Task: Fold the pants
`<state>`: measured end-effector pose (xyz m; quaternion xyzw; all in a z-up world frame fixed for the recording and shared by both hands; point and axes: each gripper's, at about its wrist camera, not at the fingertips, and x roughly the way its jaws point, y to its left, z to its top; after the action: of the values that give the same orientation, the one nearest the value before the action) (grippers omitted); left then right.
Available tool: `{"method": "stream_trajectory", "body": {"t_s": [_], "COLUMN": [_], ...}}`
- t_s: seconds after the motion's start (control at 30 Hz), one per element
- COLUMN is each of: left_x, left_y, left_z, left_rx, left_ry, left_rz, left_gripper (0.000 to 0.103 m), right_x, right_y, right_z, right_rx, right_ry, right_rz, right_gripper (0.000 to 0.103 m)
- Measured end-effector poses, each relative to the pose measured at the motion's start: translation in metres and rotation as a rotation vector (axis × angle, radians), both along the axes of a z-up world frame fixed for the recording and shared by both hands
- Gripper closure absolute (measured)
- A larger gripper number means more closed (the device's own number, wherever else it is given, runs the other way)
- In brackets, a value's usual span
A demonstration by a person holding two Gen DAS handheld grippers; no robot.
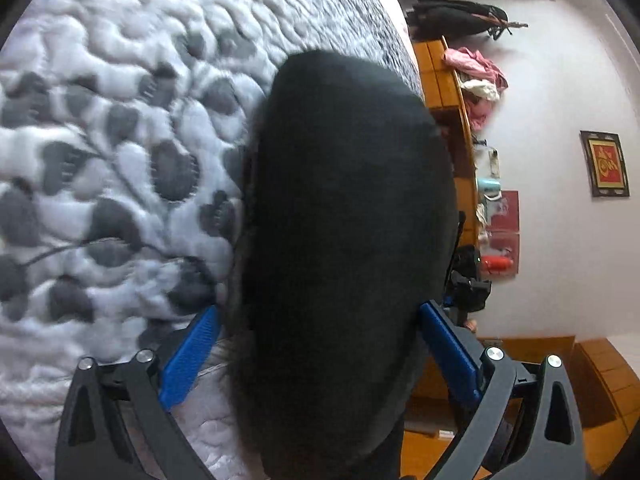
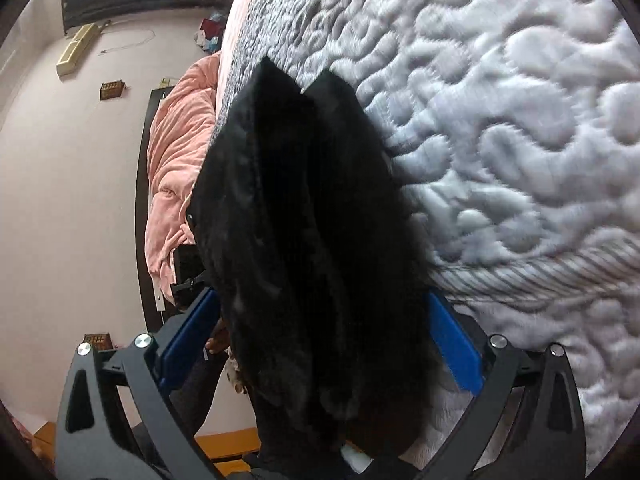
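Observation:
The black pants (image 1: 344,240) fill the middle of the left wrist view, bunched thick between my left gripper's blue fingers (image 1: 192,356). My left gripper (image 1: 320,344) is shut on them and holds them up off the quilted bed (image 1: 120,140). In the right wrist view the black pants (image 2: 312,248) hang as two dark folds between the blue fingers (image 2: 456,344). My right gripper (image 2: 324,332) is shut on them above the quilted bed (image 2: 500,120). The fingertips of both grippers are hidden by the cloth.
A grey-and-white leaf-patterned quilt covers the bed. A wooden shelf (image 1: 452,120) with pink clothes (image 1: 476,68) stands by the white wall. A pink blanket (image 2: 176,176) lies at the bed's far edge. A framed picture (image 1: 604,164) hangs on the wall.

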<state>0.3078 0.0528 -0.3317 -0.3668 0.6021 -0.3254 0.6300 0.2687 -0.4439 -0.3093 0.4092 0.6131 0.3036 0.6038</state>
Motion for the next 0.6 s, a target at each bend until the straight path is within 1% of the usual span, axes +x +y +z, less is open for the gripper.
{"method": "stream_trajectory", "body": {"t_s": [0.03, 0.13, 0.2, 0.23, 0.27, 0.3, 0.33, 0.37, 0.4, 0.43, 0.47, 0.5, 0.53, 0.6], "left_x": [0.001, 0.004, 0.001, -0.002, -0.002, -0.002, -0.003, -0.003, -0.004, -0.006, -0.005, -0.004, -0.003, 0.001], "left_y": [-0.004, -0.012, -0.026, -0.031, -0.037, -0.039, -0.038, -0.038, -0.037, -0.036, -0.034, -0.031, -0.027, -0.018], "left_z": [-0.002, -0.004, 0.000, 0.003, 0.002, 0.000, 0.000, 0.002, 0.008, 0.013, 0.020, 0.026, 0.034, 0.045], "left_rx": [-0.020, -0.045, -0.076, -0.052, -0.002, 0.021, 0.034, 0.054, 0.073, 0.080, 0.082, 0.087, 0.097, 0.113], "left_ry": [0.000, 0.001, 0.001, -0.012, -0.015, -0.006, 0.001, -0.003, -0.025, -0.038, -0.049, -0.058, -0.070, -0.087], "left_rz": [-0.004, -0.001, -0.031, -0.039, -0.044, -0.033, -0.013, 0.007, 0.022, 0.029, 0.042, 0.054, 0.066, 0.091], "left_gripper": [0.004, 0.004, 0.004, 0.005, 0.007, 0.014, 0.022, 0.027, 0.035, 0.043, 0.046, 0.050, 0.052, 0.052], "right_x": [0.001, 0.002, 0.005, 0.006, 0.005, 0.004, 0.002, 0.002, 0.001, 0.001, 0.002, 0.004, 0.008, 0.018], "right_y": [0.002, 0.010, 0.021, 0.025, 0.029, 0.033, 0.039, 0.044, 0.047, 0.049, 0.053, 0.057, 0.065, 0.082], "right_z": [0.000, -0.001, 0.002, 0.004, 0.006, 0.008, 0.014, 0.020, 0.027, 0.033, 0.043, 0.053, 0.064, 0.079], "right_rx": [0.003, 0.004, 0.010, 0.004, -0.012, -0.034, -0.067, -0.088, -0.095, -0.095, -0.098, -0.097, -0.098, -0.107], "right_ry": [-0.001, -0.004, -0.011, -0.019, -0.027, -0.041, -0.065, -0.084, -0.105, -0.117, -0.140, -0.162, -0.184, -0.216], "right_rz": [0.006, 0.031, 0.044, 0.047, 0.051, 0.051, 0.058, 0.063, 0.065, 0.063, 0.064, 0.068, 0.078, 0.104], "right_gripper": [0.002, 0.002, 0.002, 0.002, 0.003, 0.004, 0.011, 0.021, 0.026, 0.034, 0.042, 0.044, 0.046, 0.046]}}
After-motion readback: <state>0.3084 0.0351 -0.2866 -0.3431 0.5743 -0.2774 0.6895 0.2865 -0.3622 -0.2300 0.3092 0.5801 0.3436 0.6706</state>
